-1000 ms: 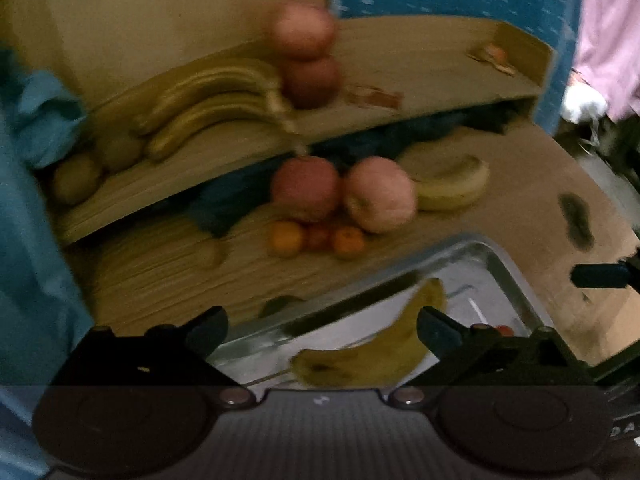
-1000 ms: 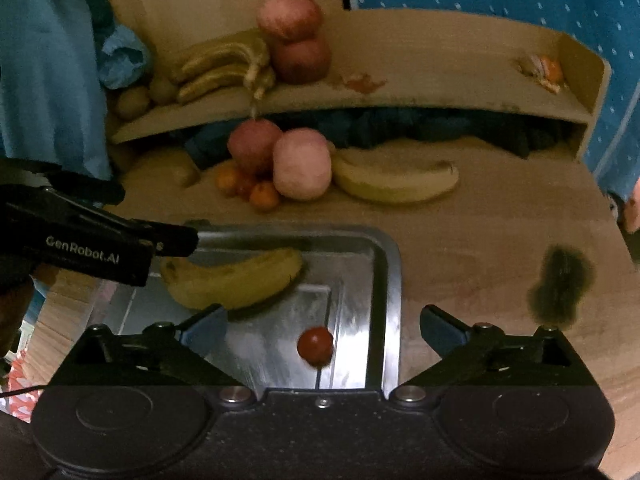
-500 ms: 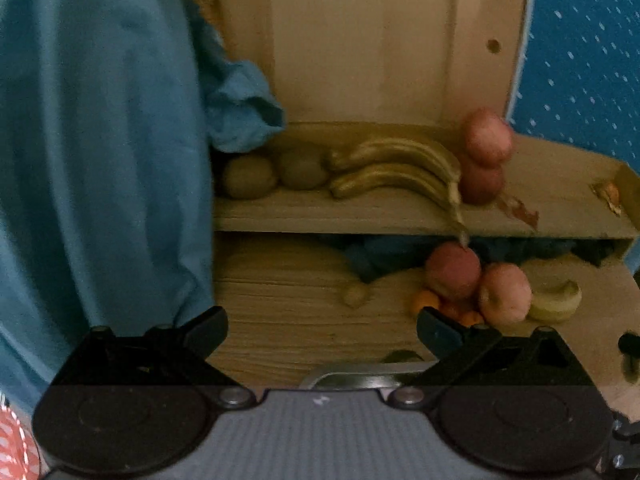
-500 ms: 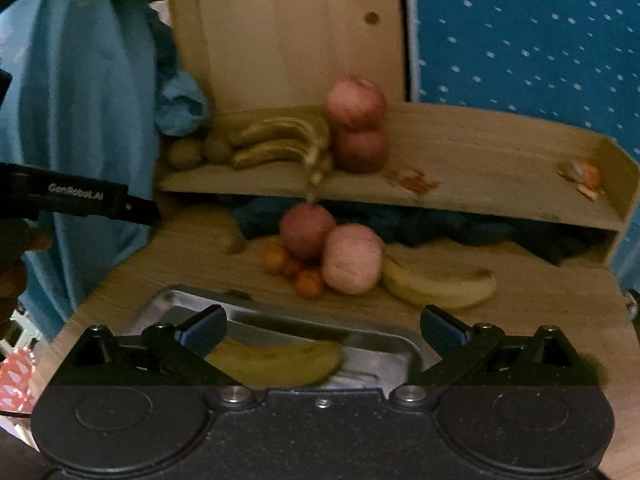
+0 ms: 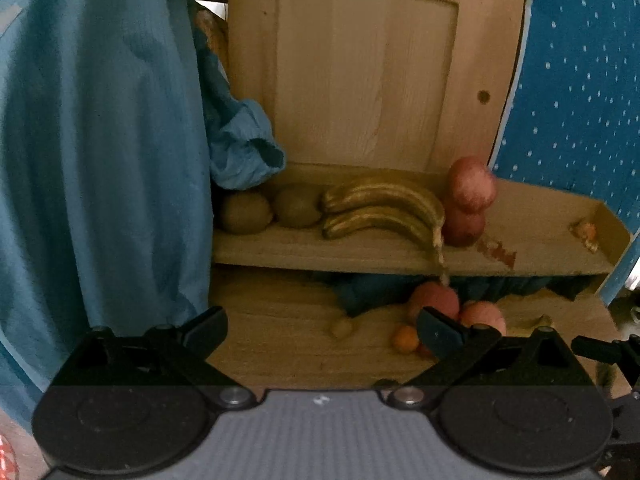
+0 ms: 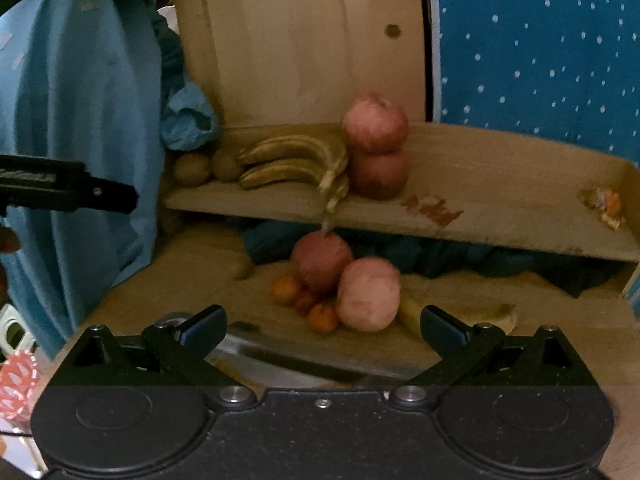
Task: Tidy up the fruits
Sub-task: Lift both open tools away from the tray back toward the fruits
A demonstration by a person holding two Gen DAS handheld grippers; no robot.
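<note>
I see both grippers, left [image 5: 322, 330] and right [image 6: 322, 326], with jaws spread and empty; bananas [image 6: 294, 164] and stacked apples [image 6: 376, 146] sit on the shelf [image 6: 500, 208], more fruit on the bench [image 6: 460, 300] below.

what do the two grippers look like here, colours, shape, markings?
Both look alike: black angular linkage arms carrying dark blue-grey fingers, two round black discs and silver screws at the base. The left gripper has a grey ribbed centre plate; the right gripper has a black speckled one. White lettering on the left gripper's side is too blurred to read.
</note>
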